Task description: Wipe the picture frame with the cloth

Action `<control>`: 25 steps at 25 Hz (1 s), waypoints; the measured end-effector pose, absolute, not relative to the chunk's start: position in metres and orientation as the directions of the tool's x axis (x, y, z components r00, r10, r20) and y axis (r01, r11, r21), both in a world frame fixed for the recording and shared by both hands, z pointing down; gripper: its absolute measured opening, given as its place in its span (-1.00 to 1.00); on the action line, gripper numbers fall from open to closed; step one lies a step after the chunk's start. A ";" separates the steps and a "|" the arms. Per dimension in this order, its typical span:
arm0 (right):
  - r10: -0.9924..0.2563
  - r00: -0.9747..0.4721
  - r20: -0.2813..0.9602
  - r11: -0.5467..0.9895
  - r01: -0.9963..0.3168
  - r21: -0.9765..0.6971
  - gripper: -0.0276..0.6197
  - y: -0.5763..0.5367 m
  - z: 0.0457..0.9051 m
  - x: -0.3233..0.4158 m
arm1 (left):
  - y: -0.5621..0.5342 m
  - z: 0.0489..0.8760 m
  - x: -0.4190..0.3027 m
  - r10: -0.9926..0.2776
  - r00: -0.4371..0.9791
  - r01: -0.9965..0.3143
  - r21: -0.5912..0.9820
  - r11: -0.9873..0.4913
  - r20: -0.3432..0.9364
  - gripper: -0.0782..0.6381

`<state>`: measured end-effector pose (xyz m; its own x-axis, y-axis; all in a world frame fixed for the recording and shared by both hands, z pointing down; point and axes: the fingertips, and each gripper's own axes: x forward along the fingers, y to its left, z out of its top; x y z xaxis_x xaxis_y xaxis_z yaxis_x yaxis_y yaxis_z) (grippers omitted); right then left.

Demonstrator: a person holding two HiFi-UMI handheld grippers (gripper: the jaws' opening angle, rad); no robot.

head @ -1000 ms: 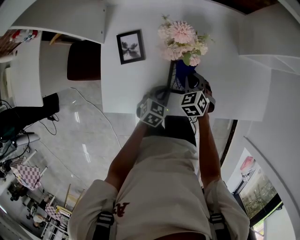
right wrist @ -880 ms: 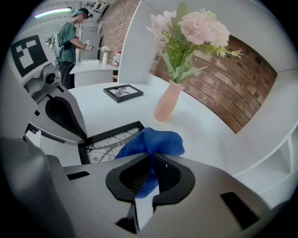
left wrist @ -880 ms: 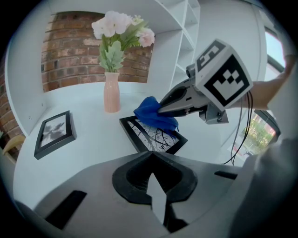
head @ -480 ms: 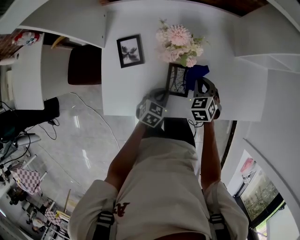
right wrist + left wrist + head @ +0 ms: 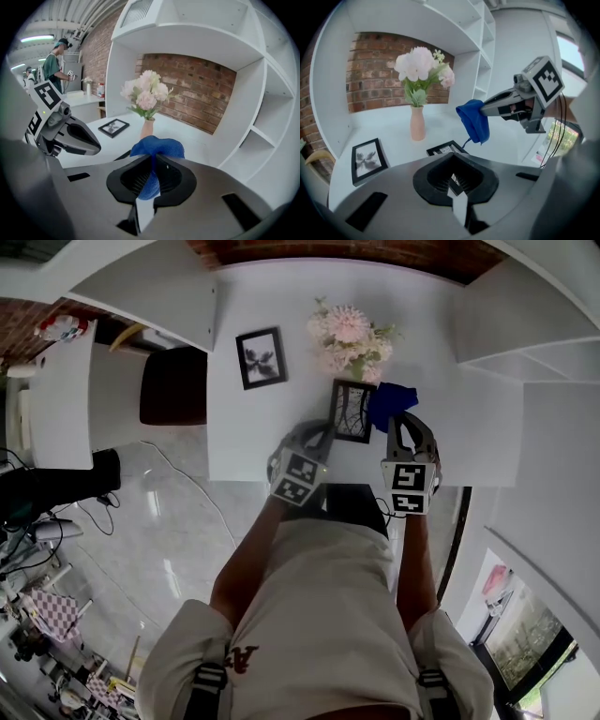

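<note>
A small black picture frame (image 5: 352, 411) stands tilted over the white table (image 5: 469, 427), and my left gripper (image 5: 327, 433) is shut on its near edge. The left gripper view shows the frame (image 5: 445, 149) running into the closed jaws (image 5: 453, 181). To its right, my right gripper (image 5: 401, 421) is shut on a bunched blue cloth (image 5: 392, 403). The cloth (image 5: 157, 147) fills those jaws (image 5: 150, 180) and hangs just beside the frame, apart from it. In the left gripper view the cloth (image 5: 474, 121) dangles from the right gripper (image 5: 506, 103).
A second black-framed picture (image 5: 261, 358) lies flat at the table's left. A pink vase of pale flowers (image 5: 349, 334) stands behind the held frame. White shelves (image 5: 262, 131) rise at the right. A dark chair (image 5: 172, 385) sits left of the table. A person (image 5: 56, 65) stands far off.
The right gripper has drawn the blue cloth off the held frame, rightward and toward me, uncovering the frame. The left gripper has stayed shut on the frame, nearly still.
</note>
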<state>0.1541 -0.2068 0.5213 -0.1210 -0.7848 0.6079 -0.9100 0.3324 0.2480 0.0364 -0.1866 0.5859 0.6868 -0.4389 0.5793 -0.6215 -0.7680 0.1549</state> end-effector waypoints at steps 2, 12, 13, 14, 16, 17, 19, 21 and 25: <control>-0.807 -0.136 0.575 0.321 -0.917 0.235 -0.84 -0.206 0.503 0.151 | -0.193 0.566 0.034 -0.467 0.694 -0.627 0.142 -0.766 0.547 -0.79; -0.884 -0.177 0.432 0.289 -0.934 0.210 -0.84 -0.197 0.431 0.139 | -0.206 0.474 0.022 -0.569 0.720 -0.649 0.097 -0.754 0.396 -0.79; -0.892 -0.178 0.416 0.282 -0.938 0.202 -0.85 -0.196 0.425 0.138 | -0.207 0.467 0.020 -0.575 0.722 -0.650 0.095 -0.754 0.383 -0.79; -0.897 -0.177 0.405 0.273 -0.943 0.192 -0.85 -0.196 0.421 0.138 | -0.207 0.460 0.019 -0.581 0.724 -0.652 0.093 -0.753 0.371 -0.79; -0.903 -0.172 0.395 0.256 -0.951 0.171 -0.86 -0.196 0.416 0.137 | -0.208 0.448 0.017 -0.591 0.726 -0.654 0.088 -0.751 0.351 -0.79; -0.903 -0.171 0.393 0.253 -0.953 0.167 -0.86 -0.195 0.415 0.137 | -0.209 0.443 0.016 -0.595 0.727 -0.655 0.085 -0.751 0.342 -0.79; -0.903 -0.178 0.391 0.259 -0.952 0.166 -0.86 -0.193 0.413 0.135 | -0.209 0.434 0.015 -0.601 0.728 -0.656 0.080 -0.751 0.328 -0.79; -0.903 -0.188 0.387 0.267 -0.950 0.161 -0.86 -0.191 0.410 0.131 | -0.209 0.428 0.014 -0.608 0.729 -0.658 0.076 -0.749 0.316 -0.79; -0.905 -0.199 0.377 0.272 -0.950 0.153 -0.86 -0.189 0.404 0.128 | -0.211 0.418 0.011 -0.619 0.727 -0.663 0.068 -0.746 0.298 -0.79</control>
